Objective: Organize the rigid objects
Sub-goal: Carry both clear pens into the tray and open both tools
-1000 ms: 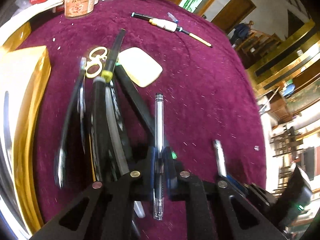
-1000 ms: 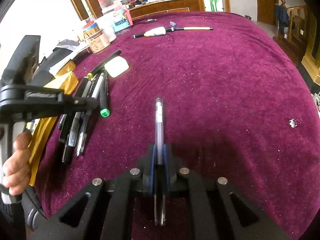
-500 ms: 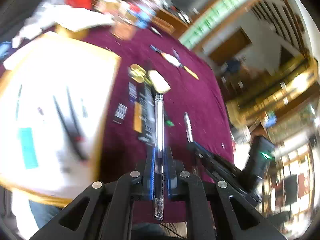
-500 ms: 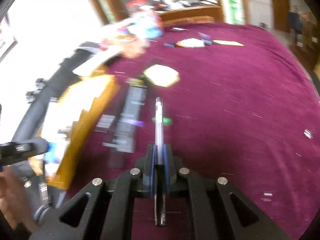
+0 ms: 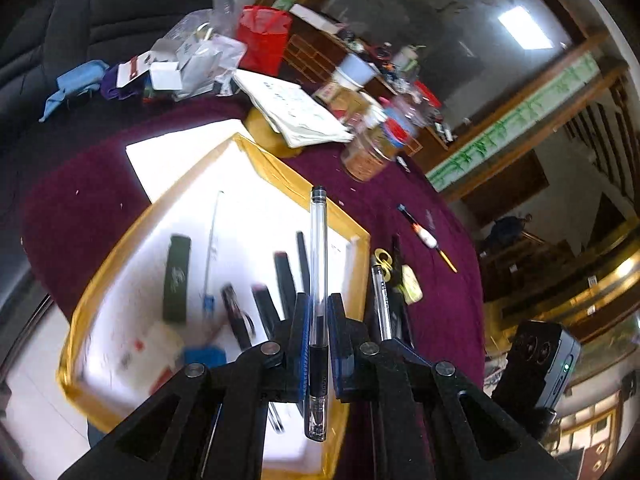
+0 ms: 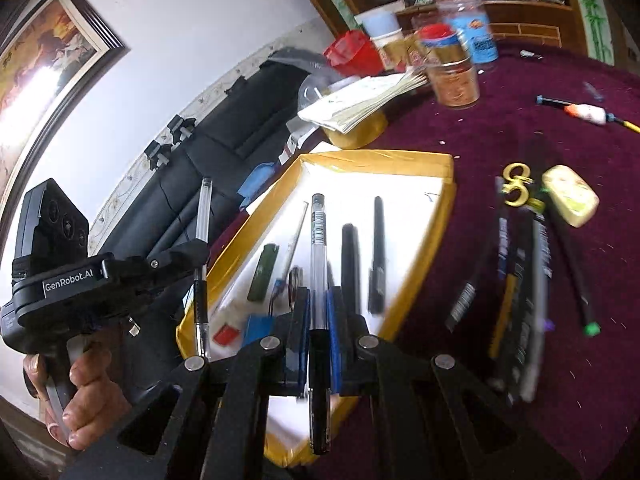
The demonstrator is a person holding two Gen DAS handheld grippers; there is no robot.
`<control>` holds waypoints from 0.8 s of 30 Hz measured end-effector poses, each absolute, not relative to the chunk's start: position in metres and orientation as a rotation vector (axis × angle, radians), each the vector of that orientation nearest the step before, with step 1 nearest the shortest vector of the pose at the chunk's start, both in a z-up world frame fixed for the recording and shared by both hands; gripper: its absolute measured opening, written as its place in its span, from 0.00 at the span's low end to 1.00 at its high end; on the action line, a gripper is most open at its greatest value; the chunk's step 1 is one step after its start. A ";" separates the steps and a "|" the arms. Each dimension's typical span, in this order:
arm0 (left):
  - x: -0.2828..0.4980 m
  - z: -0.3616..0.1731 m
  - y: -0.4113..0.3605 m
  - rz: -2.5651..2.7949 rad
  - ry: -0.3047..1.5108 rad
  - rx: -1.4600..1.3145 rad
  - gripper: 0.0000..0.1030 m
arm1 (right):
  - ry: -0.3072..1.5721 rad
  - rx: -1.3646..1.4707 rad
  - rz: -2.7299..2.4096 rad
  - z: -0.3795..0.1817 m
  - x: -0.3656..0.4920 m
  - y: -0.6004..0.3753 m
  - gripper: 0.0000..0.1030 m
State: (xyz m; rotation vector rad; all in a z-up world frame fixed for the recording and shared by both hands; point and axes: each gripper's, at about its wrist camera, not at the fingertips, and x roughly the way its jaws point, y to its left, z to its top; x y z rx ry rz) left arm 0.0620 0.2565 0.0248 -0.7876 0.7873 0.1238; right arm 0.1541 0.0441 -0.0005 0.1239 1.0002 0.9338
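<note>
Holding 1 clear pen each, both grippers have moved from above the purple cloth (image 6: 520,420) to above the gold-edged tray (image 5: 356,280). The left gripper (image 5: 318,322) is clamped on a clear pen (image 5: 319,264); the right gripper (image 6: 318,308) is clamped on another clear pen (image 6: 318,248). Loose pens (image 6: 520,280) now lie on the cloth right of the tray.
</note>
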 end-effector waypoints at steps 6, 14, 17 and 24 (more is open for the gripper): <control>0.096 0.010 0.283 0.188 0.824 -0.755 0.07 | 1.024 0.070 0.860 -0.013 0.197 0.080 0.08; 0.139 -0.024 0.300 0.201 0.912 -0.739 0.07 | 1.069 -0.011 0.773 -0.047 0.232 0.108 0.08; 0.148 -0.032 0.301 0.220 0.936 -0.714 0.07 | 1.066 -0.059 0.749 -0.052 0.236 0.115 0.08; 0.164 -0.053 0.303 0.246 1.001 -0.694 0.07 | 1.076 -0.126 0.709 -0.065 0.240 0.123 0.08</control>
